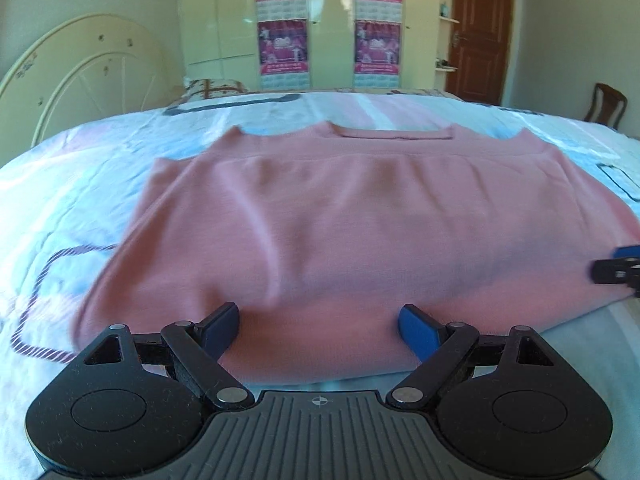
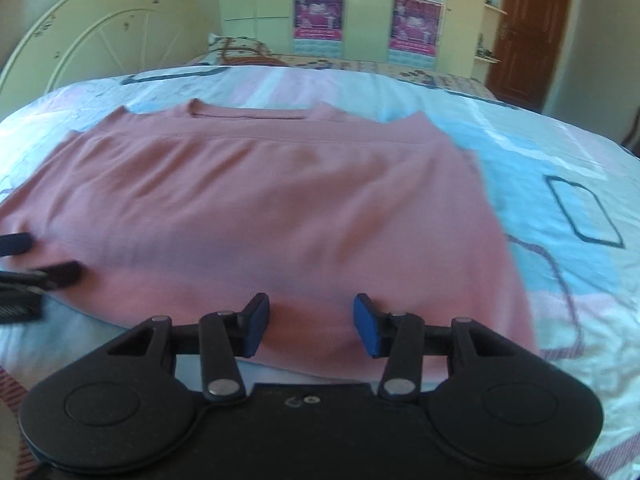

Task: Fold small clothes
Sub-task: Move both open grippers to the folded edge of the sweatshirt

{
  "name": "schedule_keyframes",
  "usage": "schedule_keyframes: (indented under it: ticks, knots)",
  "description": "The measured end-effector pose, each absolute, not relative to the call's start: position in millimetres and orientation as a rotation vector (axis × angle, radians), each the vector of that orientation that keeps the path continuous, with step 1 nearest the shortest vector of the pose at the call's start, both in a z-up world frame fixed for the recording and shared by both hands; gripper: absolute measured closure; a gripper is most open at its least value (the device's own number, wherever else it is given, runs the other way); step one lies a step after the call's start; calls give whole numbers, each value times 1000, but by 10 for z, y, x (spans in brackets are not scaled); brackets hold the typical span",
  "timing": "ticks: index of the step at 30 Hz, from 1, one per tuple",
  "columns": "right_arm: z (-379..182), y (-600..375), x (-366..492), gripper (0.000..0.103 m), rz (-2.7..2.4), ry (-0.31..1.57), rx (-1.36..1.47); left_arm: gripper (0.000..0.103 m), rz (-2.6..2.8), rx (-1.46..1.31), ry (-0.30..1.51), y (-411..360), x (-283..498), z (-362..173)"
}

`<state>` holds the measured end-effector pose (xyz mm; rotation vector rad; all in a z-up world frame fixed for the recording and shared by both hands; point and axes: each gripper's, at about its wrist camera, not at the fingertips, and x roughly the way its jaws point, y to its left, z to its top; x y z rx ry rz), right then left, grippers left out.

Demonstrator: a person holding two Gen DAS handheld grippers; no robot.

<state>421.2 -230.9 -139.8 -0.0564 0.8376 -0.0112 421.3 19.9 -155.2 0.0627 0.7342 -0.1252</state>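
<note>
**Pink top folded on bed, both grippers at its near edge**

The pink top (image 1: 352,224) lies flat on the bedspread (image 1: 72,184), which is pale w/ blue and pink patches and dark outlined shapes. The garment looks folded once: the lower part is laid up over the body, its hem running straight across just below the neckline, which sits at the far side. Fabric is a bit blurred in both views.

Left gripper (image 1: 319,330) is over the near edge of the top, jaws spread wide, blue pads apart w/ pink cloth showing between them. Pads don't pinch anything; whether they touch the cloth can't be told. Its dark fingertips also show at the left border of the right wrist view.

Right gripper (image 2: 311,326) is also at the near edge, further toward the top's right side. Jaws are part open, narrower than the left's, w/ cloth visible in the gap and no grip on it. One of its fingertips pokes in at the right border of the left wrist view.

Background: cream headboard (image 1: 84,76), a pillow (image 1: 214,89), pale wardrobe (image 1: 224,12) w/ pink posters (image 1: 282,20), brown door (image 1: 480,28), a chair (image 1: 606,106).
</note>
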Motion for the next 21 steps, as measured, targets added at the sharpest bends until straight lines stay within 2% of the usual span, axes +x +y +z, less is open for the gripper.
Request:
schedule_keyframes:
  ticks: [8, 12, 14, 21]
  knots:
    - [-1418, -2930, 4021, 60, -114, 856, 40, 17, -60, 8, 730, 778, 4090, -1597]
    - [-1448, -2959, 3981, 61, -116, 852, 14, 17, -63, 10, 738, 816, 4099, -1581]
    - [-1384, -2935, 3992, 66, -119, 854, 16, 17, -56, -2, 742, 817, 4112, -1561]
    - [-1420, -3115, 3957, 70, -143, 882, 55, 17, -47, 1, 755, 833, 4107, -1558]
